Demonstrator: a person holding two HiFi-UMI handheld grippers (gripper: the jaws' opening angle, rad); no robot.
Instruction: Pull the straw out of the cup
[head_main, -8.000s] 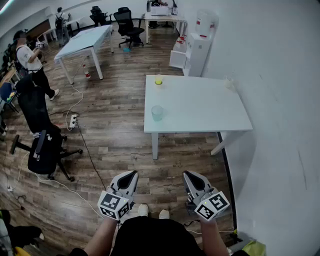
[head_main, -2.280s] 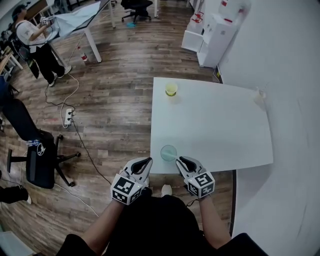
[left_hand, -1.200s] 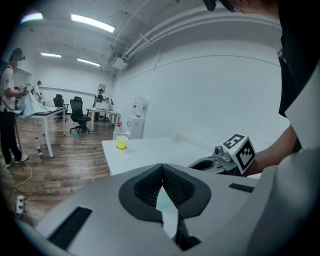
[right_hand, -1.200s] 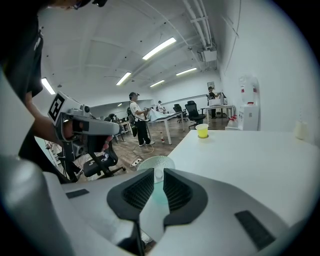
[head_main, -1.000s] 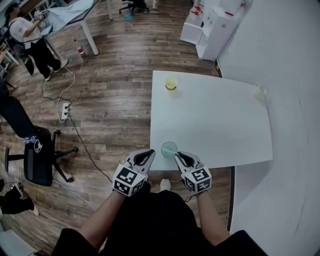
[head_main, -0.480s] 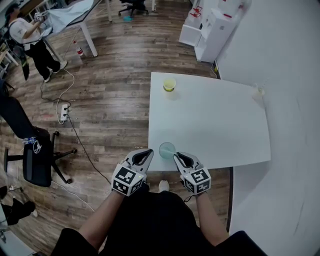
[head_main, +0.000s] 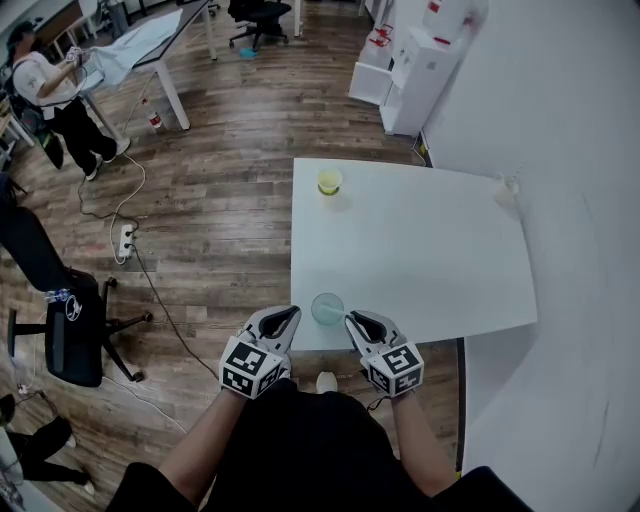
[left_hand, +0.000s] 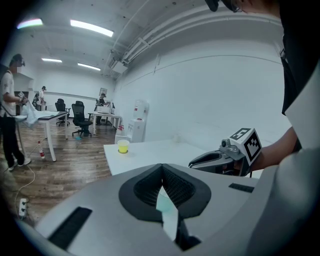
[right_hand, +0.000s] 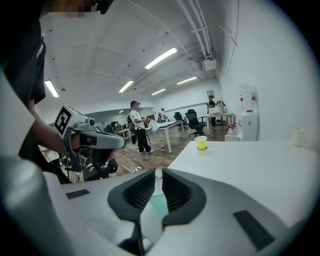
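A pale teal cup (head_main: 327, 308) stands at the near left corner of the white table (head_main: 430, 250). Its white straw (right_hand: 158, 176) shows only in the right gripper view, upright in the thin slit between the jaws, with the cup (right_hand: 158, 202) below it. My right gripper (head_main: 351, 320) is shut, just right of the cup. My left gripper (head_main: 290, 319) is shut too, tips touching, just left of the cup and off the table's edge. Through its jaws a sliver of the cup (left_hand: 167, 212) is visible. Neither gripper holds anything.
A yellow cup (head_main: 329, 181) stands at the table's far left corner, and a small clear container (head_main: 510, 186) at the far right by the wall. A water dispenser (head_main: 418, 60) stands beyond. A power strip and cable (head_main: 127, 240) lie on the wood floor at left, near office chairs.
I have walked up to the table over the last seconds. In the last second both grippers stay on either side of the teal cup, with only a small shift of the view.
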